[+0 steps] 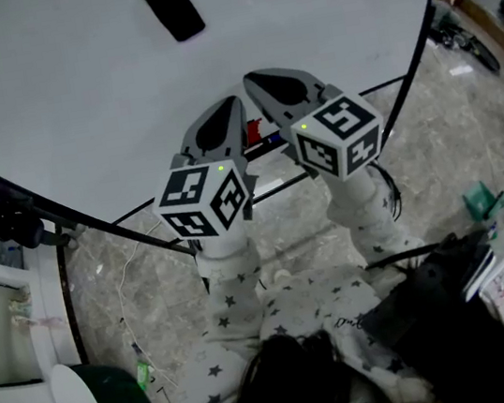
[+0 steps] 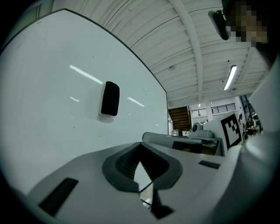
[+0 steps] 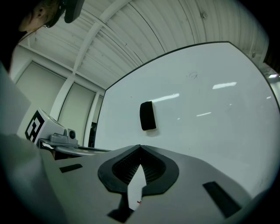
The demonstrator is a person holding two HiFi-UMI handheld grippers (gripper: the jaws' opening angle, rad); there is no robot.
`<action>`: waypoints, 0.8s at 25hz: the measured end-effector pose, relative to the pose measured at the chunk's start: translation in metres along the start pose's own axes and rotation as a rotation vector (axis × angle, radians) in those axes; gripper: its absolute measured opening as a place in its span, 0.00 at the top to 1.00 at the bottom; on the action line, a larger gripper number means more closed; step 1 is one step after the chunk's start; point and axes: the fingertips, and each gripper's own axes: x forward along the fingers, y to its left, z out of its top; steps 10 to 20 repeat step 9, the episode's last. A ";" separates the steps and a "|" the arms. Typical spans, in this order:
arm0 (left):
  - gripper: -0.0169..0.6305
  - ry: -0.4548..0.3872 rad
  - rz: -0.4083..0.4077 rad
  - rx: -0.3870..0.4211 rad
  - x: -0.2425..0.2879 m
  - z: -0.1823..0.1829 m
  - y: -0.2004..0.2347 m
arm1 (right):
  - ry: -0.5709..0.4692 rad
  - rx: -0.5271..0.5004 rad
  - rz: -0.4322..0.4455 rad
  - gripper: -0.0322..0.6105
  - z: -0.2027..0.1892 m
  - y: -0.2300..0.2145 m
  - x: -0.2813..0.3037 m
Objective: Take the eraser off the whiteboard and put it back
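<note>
Black eraser (image 1: 173, 9) is on the whiteboard (image 1: 66, 102), at 11 o'clock from both gripper tips and well apart from them. Left gripper (image 1: 234, 103): jaws closed tip to tip, nothing between. Right gripper (image 1: 253, 79): same, jaws together, empty, just beside the left one at its 2 o'clock. Both point toward the board. In the left gripper view the eraser is at 11 o'clock above the jaws, in the right gripper view at 12 o'clock. Star-print sleeves (image 1: 232, 284) sit behind the marker cubes.
</note>
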 end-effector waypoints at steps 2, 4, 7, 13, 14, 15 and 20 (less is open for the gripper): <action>0.97 0.001 0.000 0.002 0.000 0.000 -0.002 | -0.003 0.005 0.003 0.94 0.000 0.000 -0.002; 0.97 0.002 0.000 0.003 0.000 -0.001 -0.007 | -0.005 0.007 0.003 0.94 0.000 -0.001 -0.007; 0.97 0.003 0.002 0.005 -0.001 -0.002 -0.015 | -0.005 0.011 0.003 0.94 0.001 -0.003 -0.016; 0.97 0.003 0.004 0.005 -0.002 -0.003 -0.020 | -0.004 0.013 0.004 0.94 0.000 -0.004 -0.021; 0.97 0.003 0.004 0.005 -0.002 -0.003 -0.020 | -0.004 0.013 0.004 0.94 0.000 -0.004 -0.021; 0.97 0.003 0.004 0.005 -0.002 -0.003 -0.020 | -0.004 0.013 0.004 0.94 0.000 -0.004 -0.021; 0.97 0.003 0.004 0.005 -0.002 -0.003 -0.020 | -0.004 0.013 0.004 0.94 0.000 -0.004 -0.021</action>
